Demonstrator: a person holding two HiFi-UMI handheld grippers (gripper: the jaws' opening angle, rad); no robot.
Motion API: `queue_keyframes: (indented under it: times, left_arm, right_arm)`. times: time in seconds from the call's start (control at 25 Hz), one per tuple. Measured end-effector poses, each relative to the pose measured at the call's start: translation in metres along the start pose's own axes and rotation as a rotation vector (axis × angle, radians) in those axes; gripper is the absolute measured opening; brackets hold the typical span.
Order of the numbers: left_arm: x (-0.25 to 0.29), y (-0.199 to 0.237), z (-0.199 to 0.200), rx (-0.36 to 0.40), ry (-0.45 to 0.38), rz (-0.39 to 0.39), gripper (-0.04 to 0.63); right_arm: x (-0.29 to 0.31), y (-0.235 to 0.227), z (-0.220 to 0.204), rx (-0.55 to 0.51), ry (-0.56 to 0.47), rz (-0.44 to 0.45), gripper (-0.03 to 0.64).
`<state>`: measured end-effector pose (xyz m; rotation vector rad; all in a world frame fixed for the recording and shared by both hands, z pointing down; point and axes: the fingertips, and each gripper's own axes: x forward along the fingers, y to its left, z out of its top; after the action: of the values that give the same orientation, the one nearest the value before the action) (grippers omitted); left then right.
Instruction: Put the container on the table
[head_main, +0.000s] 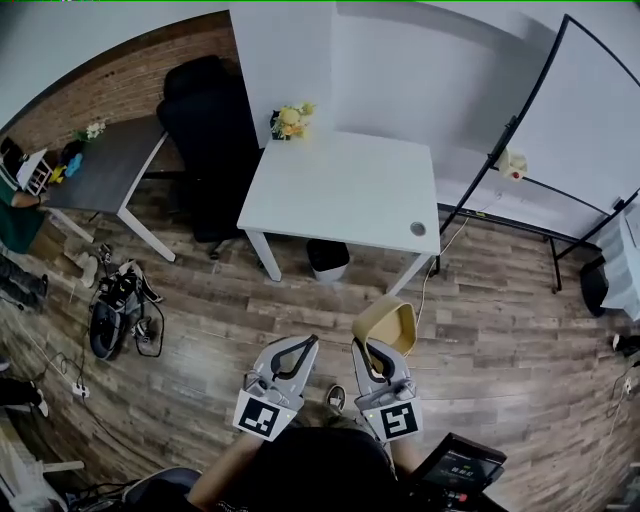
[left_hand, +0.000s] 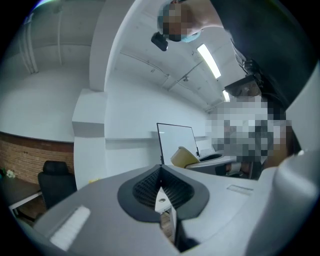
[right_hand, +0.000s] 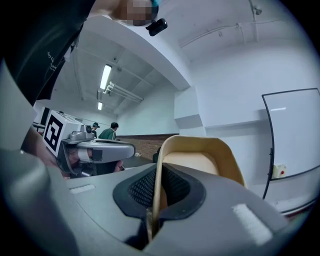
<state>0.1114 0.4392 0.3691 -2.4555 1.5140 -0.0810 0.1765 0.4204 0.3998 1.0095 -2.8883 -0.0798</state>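
Observation:
A tan, open-topped container (head_main: 386, 326) hangs in the air over the wooden floor, pinched by its rim in my right gripper (head_main: 372, 350), which is shut on it. In the right gripper view the container (right_hand: 200, 160) fills the middle, its thin wall clamped between the jaws. My left gripper (head_main: 294, 348) is beside it on the left, shut and empty; its own view shows the jaws closed together (left_hand: 161, 192) and the container (left_hand: 184, 157) off to the right. The white table (head_main: 345, 190) stands ahead of both grippers, some way off.
A yellow toy bunch (head_main: 291, 120) sits at the table's far left corner, a small bin (head_main: 327, 258) under it. A black office chair (head_main: 208, 120) and a grey desk (head_main: 100, 165) stand to the left, a whiteboard (head_main: 590, 130) to the right, bags (head_main: 115, 310) on the floor.

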Motion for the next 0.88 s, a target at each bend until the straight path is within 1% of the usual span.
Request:
queue_keyframes:
  times: [0.04, 0.08, 0.2, 0.32, 0.44, 0.6, 0.76, 0.88]
  left_arm:
    - [0.01, 0.003, 0.001, 0.015, -0.018, 0.0, -0.003]
    - [0.019, 0.006, -0.001, 0.014, -0.02, 0.004, -0.003]
    - [0.04, 0.014, -0.014, -0.012, 0.005, -0.002, -0.003]
    - [0.059, 0.028, -0.023, -0.016, -0.021, -0.025, -0.003]
    - [0.083, 0.056, -0.032, -0.018, -0.061, -0.05, -0.003]
    - [0.111, 0.097, -0.032, -0.03, -0.113, -0.08, -0.003]
    - [0.126, 0.14, -0.037, -0.036, -0.125, -0.107, -0.003]
    - [0.135, 0.169, -0.047, -0.022, -0.141, -0.121, -0.003]
  right_arm:
    - [0.005, -0.009, -0.002, 0.002, 0.002, 0.0, 0.017]
    - [0.01, -0.018, -0.005, -0.002, 0.007, 0.001, 0.017]
    - [0.026, -0.042, -0.011, -0.014, 0.015, -0.008, 0.017]
    - [0.045, -0.057, -0.019, -0.01, 0.03, -0.027, 0.017]
    - [0.078, -0.07, -0.025, -0.007, 0.071, -0.058, 0.017]
    - [0.121, -0.088, -0.015, -0.035, 0.08, -0.095, 0.017]
    - [0.162, -0.096, -0.002, -0.056, 0.087, -0.112, 0.017]
    - [0.189, -0.098, 0.001, -0.066, 0.085, -0.123, 0.017]
